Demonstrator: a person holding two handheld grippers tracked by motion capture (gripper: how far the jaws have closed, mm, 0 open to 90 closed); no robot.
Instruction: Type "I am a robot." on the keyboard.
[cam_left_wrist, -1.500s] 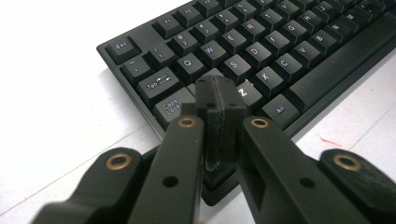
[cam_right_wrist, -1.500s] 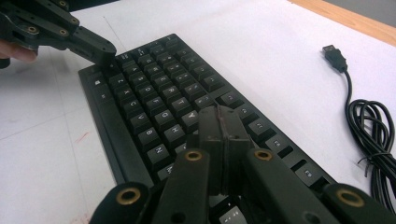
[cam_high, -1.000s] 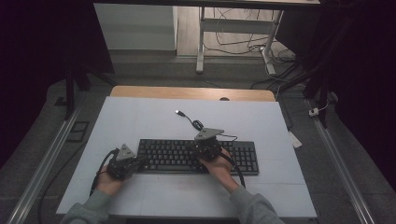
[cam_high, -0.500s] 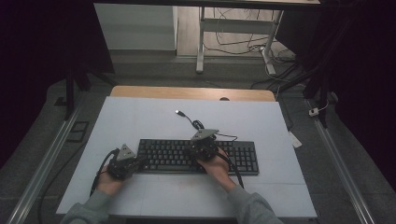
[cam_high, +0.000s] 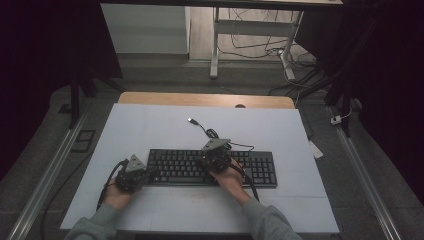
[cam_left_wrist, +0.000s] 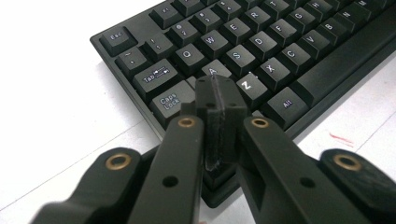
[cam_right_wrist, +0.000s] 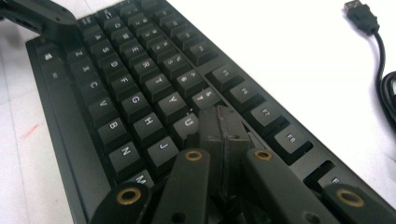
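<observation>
Keyboard (cam_high: 212, 168) lies flat at 6 o'clock on the tabletop (cam_high: 150, 125), cable trailing to a loose plug (cam_high: 191, 120) at 12. Rigid, light, likely slides if pushed; keys give under pressure. Best taken by the end edges. Left tongs (cam_left_wrist: 219, 95) together over the A key, right tongs (cam_right_wrist: 220, 122) together near U, both empty. No containers.
</observation>
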